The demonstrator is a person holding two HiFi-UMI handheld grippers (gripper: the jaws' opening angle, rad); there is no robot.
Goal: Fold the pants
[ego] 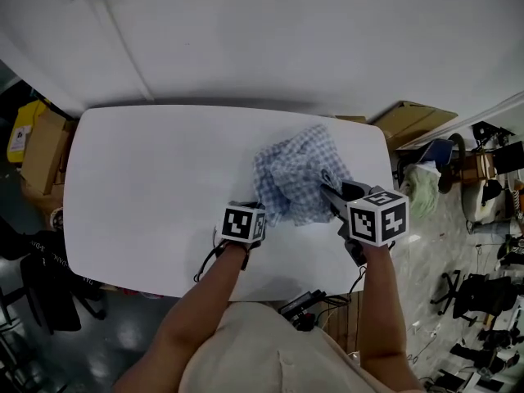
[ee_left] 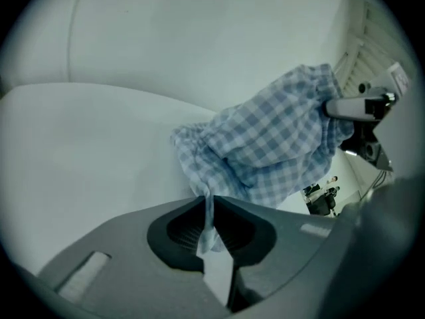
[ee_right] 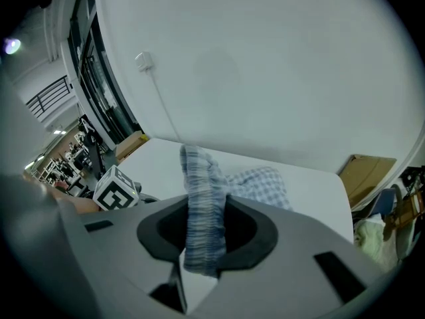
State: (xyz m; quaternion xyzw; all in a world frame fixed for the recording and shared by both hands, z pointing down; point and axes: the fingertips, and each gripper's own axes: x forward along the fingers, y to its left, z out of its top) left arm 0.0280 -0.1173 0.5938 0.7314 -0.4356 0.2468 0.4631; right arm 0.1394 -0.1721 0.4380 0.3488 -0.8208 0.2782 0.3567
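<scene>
Pants (ego: 296, 170): blue-and-white check, bunched in a loose heap on the white table (ego: 147, 178), at about 3 o'clock from the table's middle. No part is spread flat yet.
Left gripper (ee_left: 207, 226): jaws closed almost together on a thin edge of the checked cloth. In the head view it sits at the heap's 7 o'clock.
Right gripper (ee_right: 202, 234): jaws clamped on the thick gathered waistband (ee_right: 199, 171), which stands up between them. In the head view it sits at the heap's 4 o'clock.
Bare table: the wide free area lies toward 9 o'clock of the heap.
Step in hand: judged to be the opening one, taking 2 holds on the garment to shake it out before any fold.
Next move: it probably calls for lifting both holds together and drawing them apart, toward 9 and 3 o'clock. The cloth would then hang open and could be laid flat.
Watch: the left hold is only a narrow strip and may slip under tension, while the right one looks firm.
</scene>
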